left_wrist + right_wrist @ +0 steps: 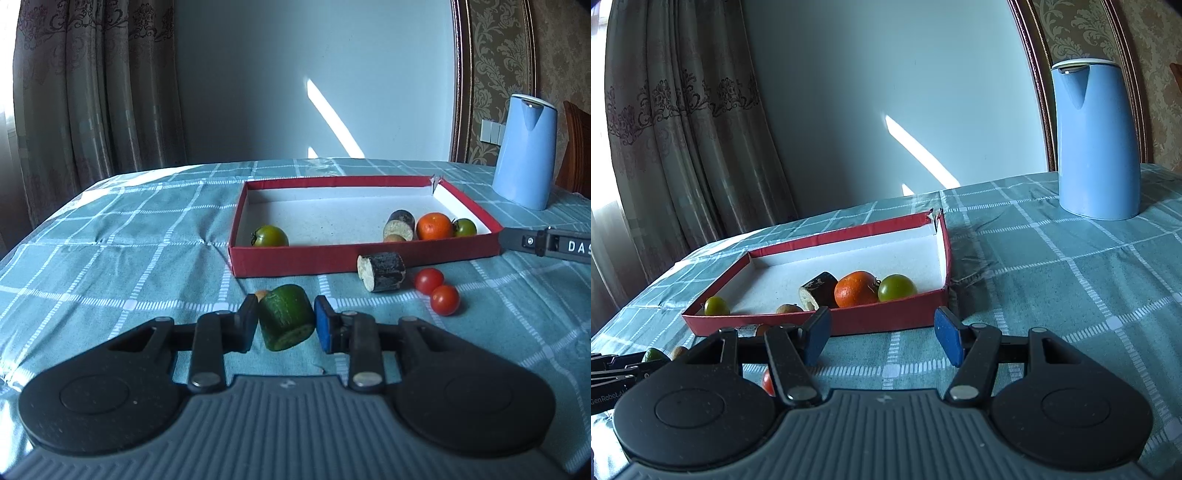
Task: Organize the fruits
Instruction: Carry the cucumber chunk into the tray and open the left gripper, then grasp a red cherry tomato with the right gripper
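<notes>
A red box (pixel 258 264) with a white floor lies on the checked tablecloth. It holds two green tomatoes (pixel 269 236) (pixel 464 227), an orange (pixel 434 226), a dark cut piece (pixel 399 224) and a small tan fruit (pixel 394 238). In front of it lie a dark cut piece (pixel 382 271) and two red tomatoes (pixel 428 280) (pixel 445 300). My left gripper (pixel 286 321) is shut on a green cucumber chunk (pixel 286 321) at table level. My right gripper (pixel 881 338) is open and empty, in front of the box's (pixel 886 317) near right corner.
A blue kettle (pixel 524 151) (pixel 1095 140) stands at the table's far right. A small tan fruit (pixel 261 294) peeks out behind my left finger. Curtains hang at the left, a wall behind. The right gripper's body shows at the left view's right edge (pixel 546 242).
</notes>
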`<state>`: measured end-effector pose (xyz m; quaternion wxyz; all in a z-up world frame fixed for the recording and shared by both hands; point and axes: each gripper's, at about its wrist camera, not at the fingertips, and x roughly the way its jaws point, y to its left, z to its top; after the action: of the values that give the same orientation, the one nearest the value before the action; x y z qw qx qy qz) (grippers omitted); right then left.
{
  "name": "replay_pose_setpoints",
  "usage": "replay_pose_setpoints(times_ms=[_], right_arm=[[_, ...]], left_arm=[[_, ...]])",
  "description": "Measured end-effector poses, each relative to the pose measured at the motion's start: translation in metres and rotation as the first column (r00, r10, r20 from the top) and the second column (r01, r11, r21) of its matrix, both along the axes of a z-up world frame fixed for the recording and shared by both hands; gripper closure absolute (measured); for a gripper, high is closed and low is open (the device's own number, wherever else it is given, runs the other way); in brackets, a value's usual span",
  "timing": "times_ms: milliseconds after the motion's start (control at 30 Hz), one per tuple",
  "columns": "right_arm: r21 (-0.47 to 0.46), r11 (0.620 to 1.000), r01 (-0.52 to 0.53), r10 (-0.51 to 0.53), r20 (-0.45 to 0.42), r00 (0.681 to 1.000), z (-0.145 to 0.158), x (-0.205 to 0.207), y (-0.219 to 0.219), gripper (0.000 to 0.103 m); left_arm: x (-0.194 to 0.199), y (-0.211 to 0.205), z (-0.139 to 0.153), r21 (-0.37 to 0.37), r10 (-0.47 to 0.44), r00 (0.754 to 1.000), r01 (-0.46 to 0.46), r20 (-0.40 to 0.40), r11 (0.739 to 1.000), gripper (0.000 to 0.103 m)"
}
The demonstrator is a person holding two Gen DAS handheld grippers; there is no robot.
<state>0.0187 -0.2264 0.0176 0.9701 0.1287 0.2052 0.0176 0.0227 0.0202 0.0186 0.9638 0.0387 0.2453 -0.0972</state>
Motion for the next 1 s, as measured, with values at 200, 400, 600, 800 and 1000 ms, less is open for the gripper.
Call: replay_pose_setpoints(times_ms=[200,400,600,800,1000], right_arm=[[0.001,1.000,0.003,-0.003,-0.003,1.000,0.000,0.000,0.000,0.042],[0.007,1.000,0.010,-0.010,-0.023,1.000,-0.003,0.004,-0.002,0.042],[0.009,1.000,0.002,-0.002,-0.028,1.000,-0.003,0.005,-0.001,0.042],[0.008,1.000,0.000,0.000,-0.037,0.999,-0.004,0.007,-0.001,0.042],[0.004,1.000,-0.004,0.004,-0.043,0.999,-0.006,0.006,-0.001,0.042]], left_arm=[[0.032,-0.018,0.027,0.021,-0.017,0.998,0.016,0.061,1.000,0.073],[0.083,-0.033,0.025,0.034,0.008,1.000,-0.009,0.025,0.999,0.073],[0.110,-0.035,0.009,0.026,0.013,1.000,-0.013,-0.009,1.000,0.072],[0.098,-0.031,0.012,0.029,0.029,0.999,-0.030,0.027,0.999,0.051],[0.046,-0.015,0.028,0.052,0.014,0.991,-0.021,0.130,0.998,0.019]])
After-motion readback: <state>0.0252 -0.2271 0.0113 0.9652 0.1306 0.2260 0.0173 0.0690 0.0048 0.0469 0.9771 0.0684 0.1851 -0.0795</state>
